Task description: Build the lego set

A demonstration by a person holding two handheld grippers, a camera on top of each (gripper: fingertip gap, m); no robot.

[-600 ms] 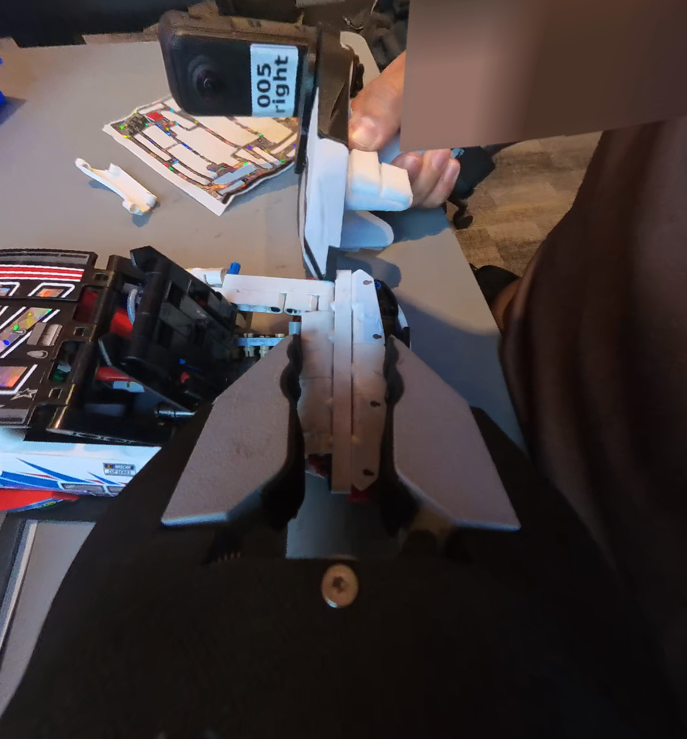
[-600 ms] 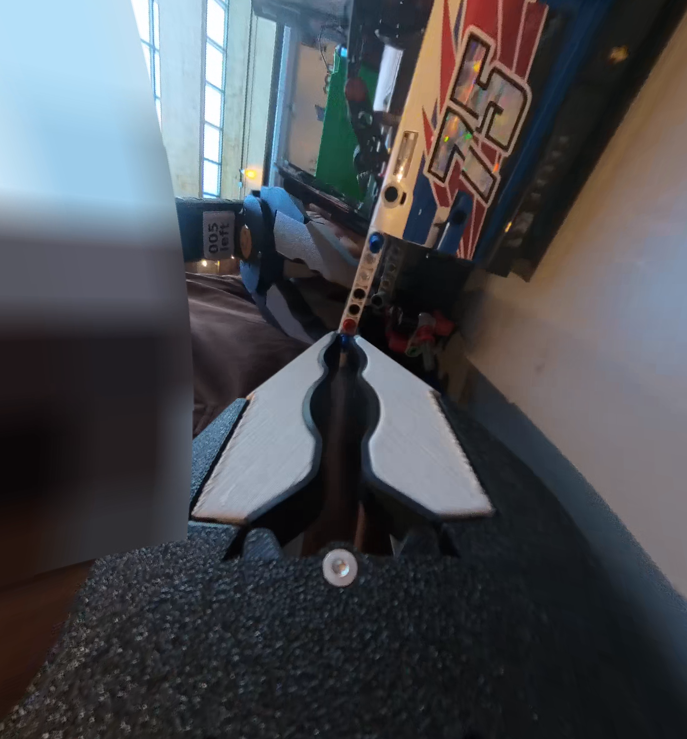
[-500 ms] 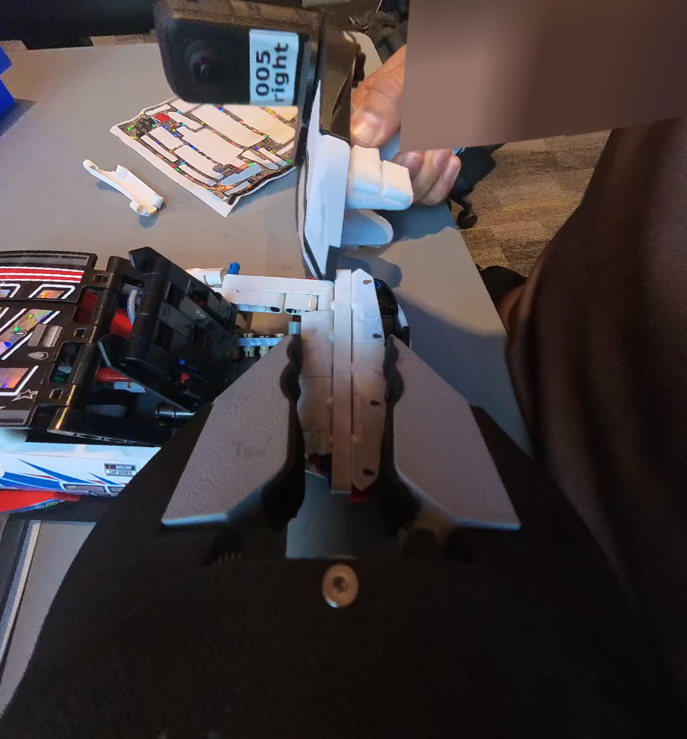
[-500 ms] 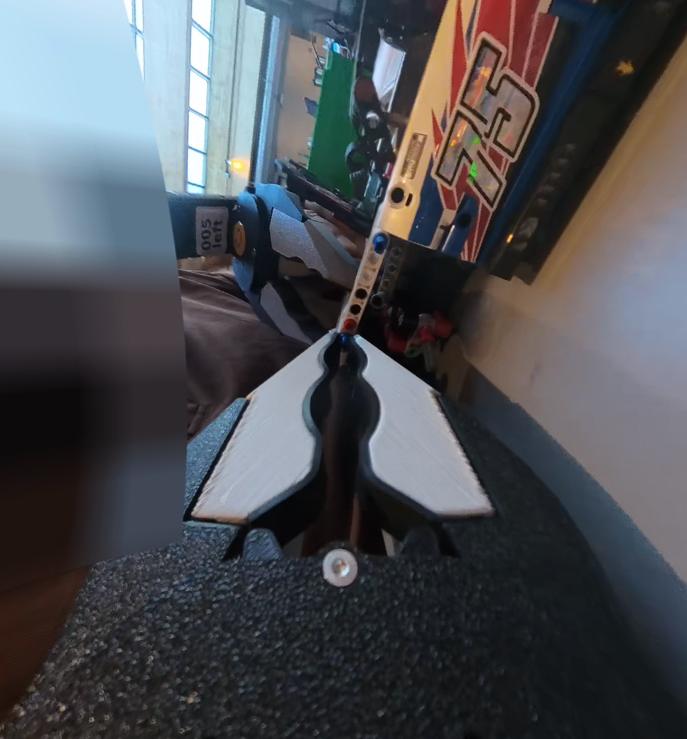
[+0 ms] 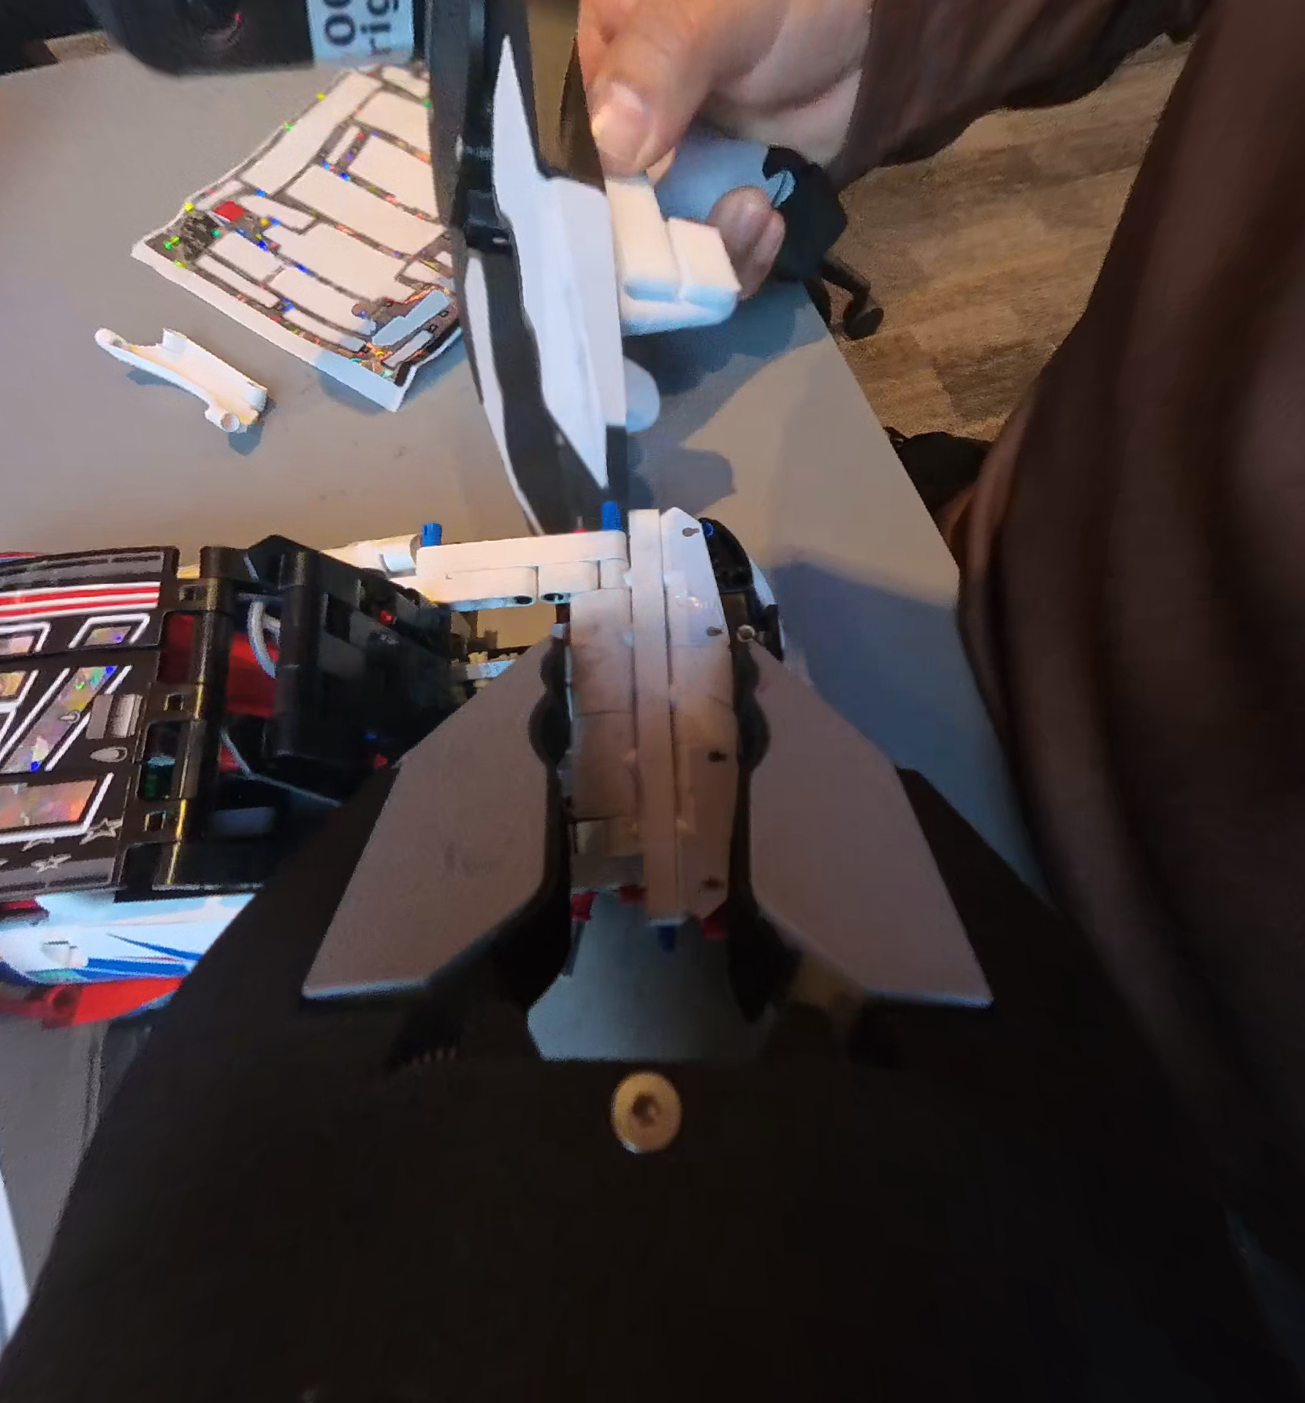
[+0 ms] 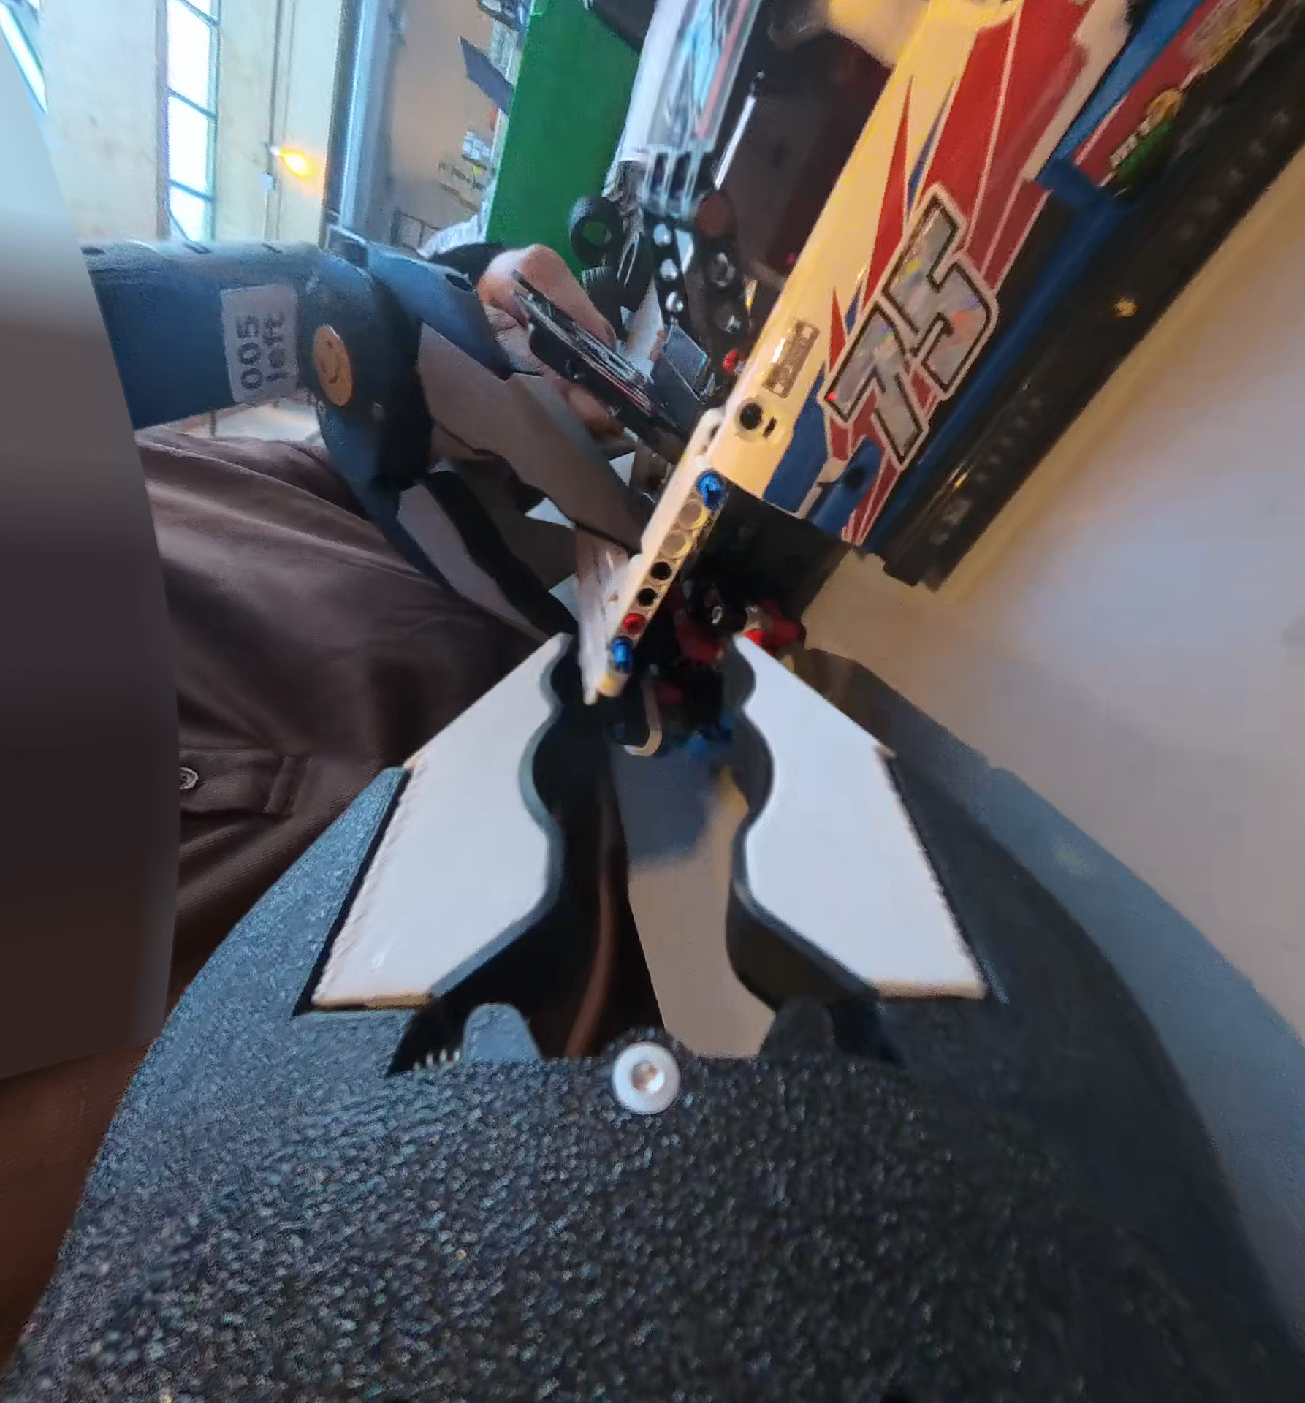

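Observation:
The lego car (image 5: 103,721) lies on the grey table (image 5: 65,471), with black, red and white parts and shiny stickers. My left gripper (image 5: 646,653) is shut on the car's white end panel (image 5: 649,721). A white beam (image 5: 520,562) with a blue pin (image 5: 610,515) at its end joins that panel. My right gripper (image 6: 653,653) is open, and the end of the beam (image 6: 672,547) with the blue pin (image 6: 620,651) sits between its fingertips. In the left wrist view its fingers (image 5: 558,319) come down from above onto that pin.
A sticker sheet (image 5: 315,250) and a loose white curved piece (image 5: 186,372) lie farther back on the table. The table's edge (image 5: 900,493) runs close on the right, with carpet beyond. A person's hand (image 5: 672,91) holds the right gripper, and a brown sleeve fills the right side. My two grippers' fingertips are within a few centimetres of each other.
My right gripper has opened from shut and now has the beam's pin end between its fingertips. My left gripper still holds the white panel.

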